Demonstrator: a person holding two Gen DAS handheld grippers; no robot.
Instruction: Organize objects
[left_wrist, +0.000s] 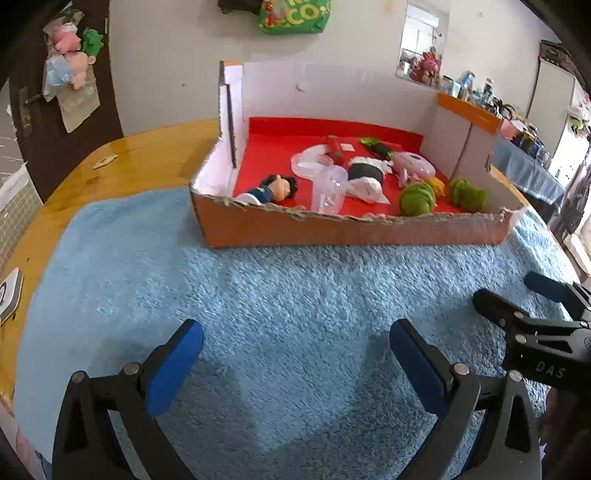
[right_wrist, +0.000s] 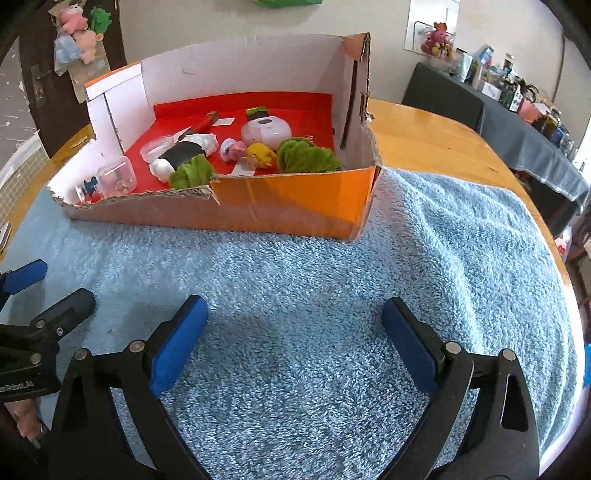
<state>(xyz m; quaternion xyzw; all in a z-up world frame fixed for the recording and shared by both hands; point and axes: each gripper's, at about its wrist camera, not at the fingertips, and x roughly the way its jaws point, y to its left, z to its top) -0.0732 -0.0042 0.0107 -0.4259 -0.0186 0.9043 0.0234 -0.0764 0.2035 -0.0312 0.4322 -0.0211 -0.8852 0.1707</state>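
Objects for organizing all lie inside the cardboard box (left_wrist: 354, 229), which stands on the blue towel (left_wrist: 295, 314) toward the far edge of the wooden table (left_wrist: 147, 147). On its red lining we see a small doll (left_wrist: 273, 188) at the near left corner, a clear plastic container (left_wrist: 328, 192), a black-and-white wrapped item (left_wrist: 364, 175), a pink round case (left_wrist: 413, 164) and two green fuzzy pieces (left_wrist: 417, 197) near the front right corner.

What could go wrong, as we judge it: the front wall is torn and low, so a reach over it could catch the ragged rim and drag the box across the towel. The things lie crowded, some touching, so closing on one may nudge its neighbours. The clear container looks slick and light and could slip or tip.

Our left gripper (left_wrist: 295, 354) hangs over bare towel with jaws spread wide, nothing between them. Our right gripper (right_wrist: 295, 339) is likewise released and empty, near the towel's front edge. Both sit well apart from the box.
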